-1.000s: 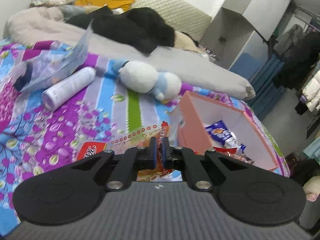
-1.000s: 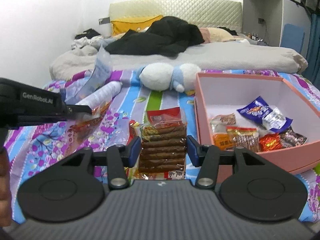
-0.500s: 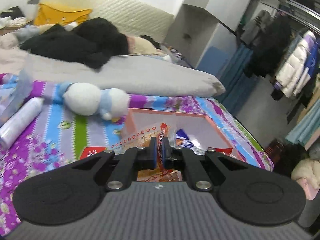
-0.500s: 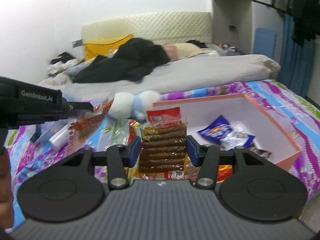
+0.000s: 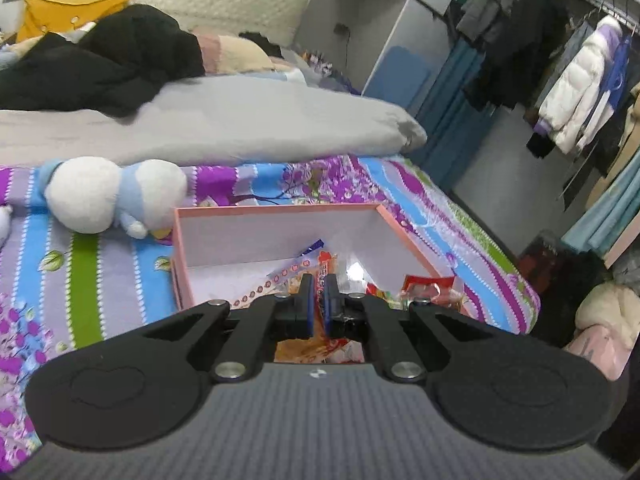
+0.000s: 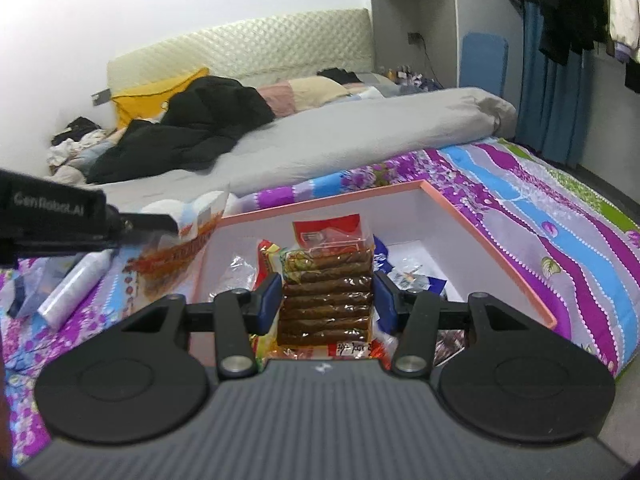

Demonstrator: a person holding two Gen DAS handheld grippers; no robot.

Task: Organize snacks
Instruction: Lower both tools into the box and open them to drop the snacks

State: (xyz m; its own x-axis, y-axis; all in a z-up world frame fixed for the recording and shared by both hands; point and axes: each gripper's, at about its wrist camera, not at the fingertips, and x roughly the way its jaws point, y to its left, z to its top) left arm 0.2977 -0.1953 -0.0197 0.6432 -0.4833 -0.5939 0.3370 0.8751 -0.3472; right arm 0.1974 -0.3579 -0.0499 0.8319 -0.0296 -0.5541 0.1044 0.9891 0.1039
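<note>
My left gripper (image 5: 318,304) is pinched on a thin orange and clear snack packet (image 5: 280,280), and its jaws are still closing tighter on it. It hangs over the near left part of the pink box (image 5: 276,210). In the right wrist view the left gripper (image 6: 152,222) comes in from the left with that orange packet (image 6: 180,256) dangling at the box's left wall. My right gripper (image 6: 326,300) is shut on a clear packet of brown biscuit sticks (image 6: 326,280), held above the pink box (image 6: 500,256). Several snack packets lie inside the box, among them a blue one (image 6: 416,284).
A white and blue plush toy (image 5: 108,194) lies left of the box on the flowered bedspread. A white bottle (image 6: 76,288) lies further left. A grey duvet (image 5: 240,120) and black clothes fill the back of the bed. The bed's edge and a clothes rack (image 5: 580,80) are to the right.
Both grippers have swung to the right with their packets, from over the bedspread to over the pink box. The plush toy and bottle have slid to the left in both views.
</note>
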